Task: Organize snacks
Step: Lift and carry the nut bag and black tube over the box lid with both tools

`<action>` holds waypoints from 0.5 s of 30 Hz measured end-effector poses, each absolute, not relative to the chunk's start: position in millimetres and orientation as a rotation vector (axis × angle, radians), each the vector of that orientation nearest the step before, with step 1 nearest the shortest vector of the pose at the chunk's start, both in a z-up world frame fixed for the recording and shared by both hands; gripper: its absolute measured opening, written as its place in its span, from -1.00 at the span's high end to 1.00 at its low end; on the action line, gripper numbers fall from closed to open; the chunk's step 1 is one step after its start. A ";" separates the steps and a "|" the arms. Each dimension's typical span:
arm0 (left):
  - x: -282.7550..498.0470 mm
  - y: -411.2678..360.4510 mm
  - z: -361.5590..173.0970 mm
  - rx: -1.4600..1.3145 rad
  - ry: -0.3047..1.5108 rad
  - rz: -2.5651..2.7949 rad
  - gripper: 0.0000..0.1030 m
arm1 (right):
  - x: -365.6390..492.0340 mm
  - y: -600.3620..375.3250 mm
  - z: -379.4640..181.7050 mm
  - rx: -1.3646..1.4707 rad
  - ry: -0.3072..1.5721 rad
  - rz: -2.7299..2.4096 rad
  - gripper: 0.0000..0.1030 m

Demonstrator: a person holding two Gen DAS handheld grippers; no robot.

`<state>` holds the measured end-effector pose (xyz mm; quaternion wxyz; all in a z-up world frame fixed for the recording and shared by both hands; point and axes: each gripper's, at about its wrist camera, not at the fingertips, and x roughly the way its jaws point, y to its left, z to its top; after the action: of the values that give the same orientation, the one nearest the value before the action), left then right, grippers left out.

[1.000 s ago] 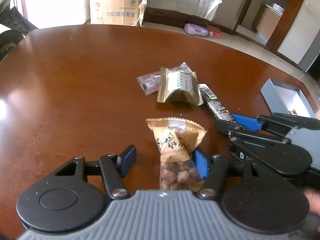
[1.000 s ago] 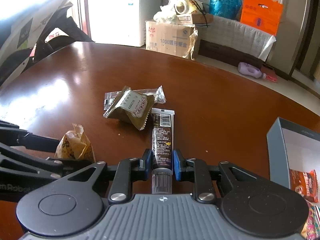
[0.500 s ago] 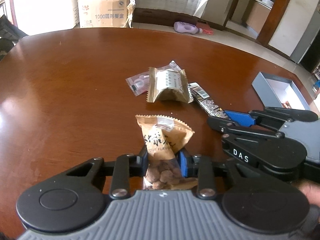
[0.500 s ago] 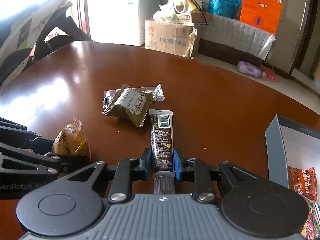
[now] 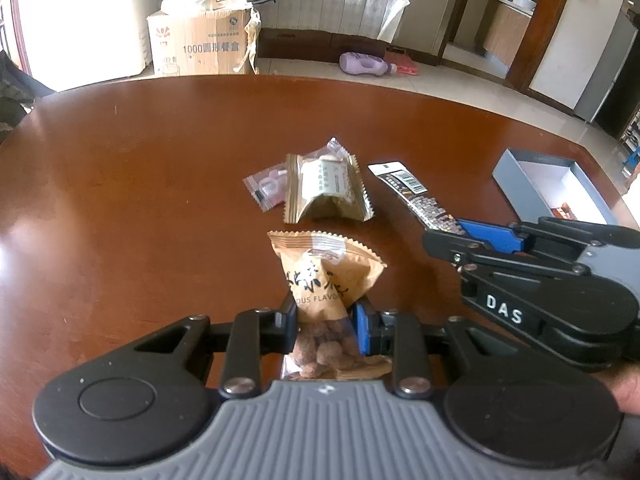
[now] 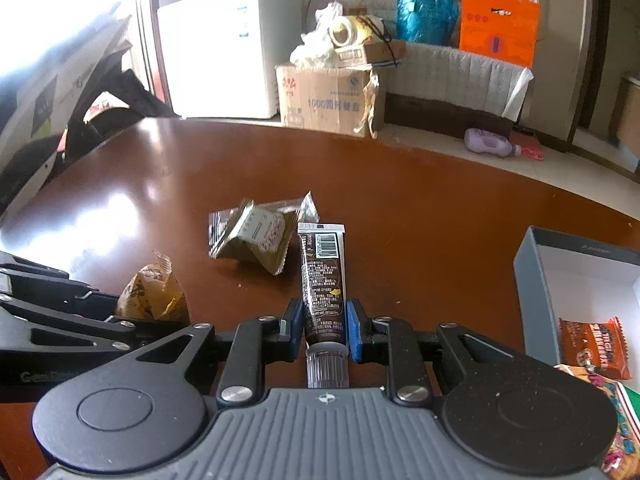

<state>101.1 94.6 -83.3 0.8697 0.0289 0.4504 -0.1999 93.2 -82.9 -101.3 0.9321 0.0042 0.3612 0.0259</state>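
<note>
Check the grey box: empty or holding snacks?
Holding snacks. The grey box has an orange packet inside; how full, cannot tell.

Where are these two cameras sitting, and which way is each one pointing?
Left wrist view: mounted on the left gripper, looking forward over the brown wooden table; it is closed on a tan packet of nuts, with the right gripper at right.
Right wrist view: mounted on the right gripper, looking the same way; it is closed on a dark squeeze tube, the left gripper at left, a grey open box at right.
Shared: both show the olive-gold foil snack packet, tube, nut packet and box.
</note>
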 end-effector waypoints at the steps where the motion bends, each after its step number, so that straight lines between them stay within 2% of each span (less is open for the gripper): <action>1: 100.7 93.7 -82.0 0.063 0.940 -0.419 0.51 | 91.3 -83.8 -98.7 0.011 0.734 0.051 0.52; 15: 89.2 68.6 -59.3 0.108 0.879 -0.442 0.51 | 52.0 -99.6 -57.9 0.051 0.643 0.011 0.52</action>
<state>89.2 68.6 -59.3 0.8801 0.0518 0.4216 -0.2121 52.0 -99.6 -57.9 0.9484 0.0248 0.3160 0.0055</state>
